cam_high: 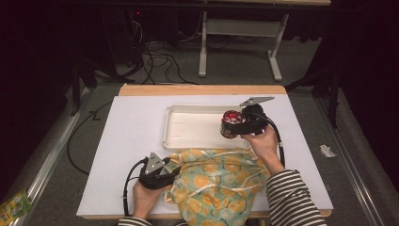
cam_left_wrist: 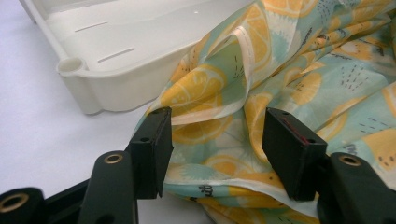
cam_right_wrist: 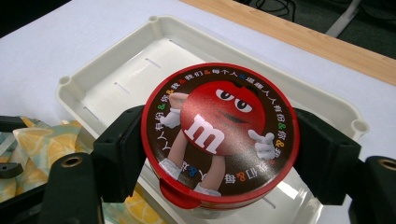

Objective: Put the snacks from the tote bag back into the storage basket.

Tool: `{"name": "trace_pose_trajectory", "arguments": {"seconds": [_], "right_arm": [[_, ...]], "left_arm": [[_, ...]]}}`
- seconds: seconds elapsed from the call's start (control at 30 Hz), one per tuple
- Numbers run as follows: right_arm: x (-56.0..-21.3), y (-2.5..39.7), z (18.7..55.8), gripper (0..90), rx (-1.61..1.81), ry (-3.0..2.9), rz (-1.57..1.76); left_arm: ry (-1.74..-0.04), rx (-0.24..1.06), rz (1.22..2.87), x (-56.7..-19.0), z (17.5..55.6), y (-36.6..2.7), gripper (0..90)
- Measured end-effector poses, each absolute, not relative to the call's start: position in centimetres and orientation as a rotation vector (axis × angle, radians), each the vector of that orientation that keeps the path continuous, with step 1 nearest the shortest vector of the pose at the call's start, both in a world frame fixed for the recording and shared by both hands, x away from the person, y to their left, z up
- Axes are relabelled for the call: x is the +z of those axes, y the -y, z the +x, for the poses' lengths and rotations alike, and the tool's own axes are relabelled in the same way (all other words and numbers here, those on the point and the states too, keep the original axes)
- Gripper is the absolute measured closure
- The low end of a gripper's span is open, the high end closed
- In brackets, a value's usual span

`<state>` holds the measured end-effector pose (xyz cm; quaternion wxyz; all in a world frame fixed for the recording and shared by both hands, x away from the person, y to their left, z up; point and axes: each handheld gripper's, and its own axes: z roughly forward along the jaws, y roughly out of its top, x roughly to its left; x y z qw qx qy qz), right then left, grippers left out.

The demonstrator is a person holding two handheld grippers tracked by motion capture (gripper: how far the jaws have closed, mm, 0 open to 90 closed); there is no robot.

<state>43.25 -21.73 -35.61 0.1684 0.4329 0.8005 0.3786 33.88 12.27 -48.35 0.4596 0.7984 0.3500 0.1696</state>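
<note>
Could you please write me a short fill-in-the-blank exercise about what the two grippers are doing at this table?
1. The right gripper is shut on a round tub whose lid is mostly ____ in colour.
2. That tub is held above the white ____.
3. The left gripper has its jaws open around a fabric bag printed with ____ slices.

Missing words: red; tray; orange

Glossy printed candy tub lid; matt cream plastic tray; smooth lemon-print cloth bag between black matt fingers.
</note>
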Motion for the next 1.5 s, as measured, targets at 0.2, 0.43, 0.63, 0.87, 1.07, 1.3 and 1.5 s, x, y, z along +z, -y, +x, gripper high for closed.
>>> {"name": "trace_pose_trajectory", "arguments": {"seconds": [0.2, 0.43, 0.63, 0.87, 1.07, 1.3, 1.5], "right_arm": [[-35.7, 21.9, 43.8, 26.3, 1.057, -2.272, 1.247], [-36.1, 21.6, 44.6, 26.3, 1.037, -2.277, 1.268], [-36.4, 21.0, 45.2, 26.3, 1.021, -2.287, 1.274], [-36.8, 20.4, 46.0, 26.3, 1.002, -2.298, 1.278], [-37.2, 20.0, 46.7, 26.3, 0.988, -2.299, 1.285], [-37.8, 19.6, 47.3, 26.3, 0.98, -2.306, 1.295], [-38.0, 19.4, 47.8, 26.3, 0.965, -2.313, 1.298]], "left_arm": [[-0.86, 0.415, 1.964, -48.4, 33.9, -12.3, 43.3], [-0.859, 0.415, 1.962, -48.4, 33.8, -12.3, 43.2], [-0.859, 0.412, 1.964, -48.3, 33.9, -12.3, 43.2], [-0.859, 0.415, 1.963, -48.4, 33.8, -12.3, 43.2], [-0.86, 0.412, 1.964, -48.4, 33.9, -12.3, 43.2], [-0.861, 0.412, 1.964, -48.4, 33.9, -12.3, 43.2], [-0.867, 0.407, 1.959, -48.4, 33.9, -12.3, 43.2]]}}
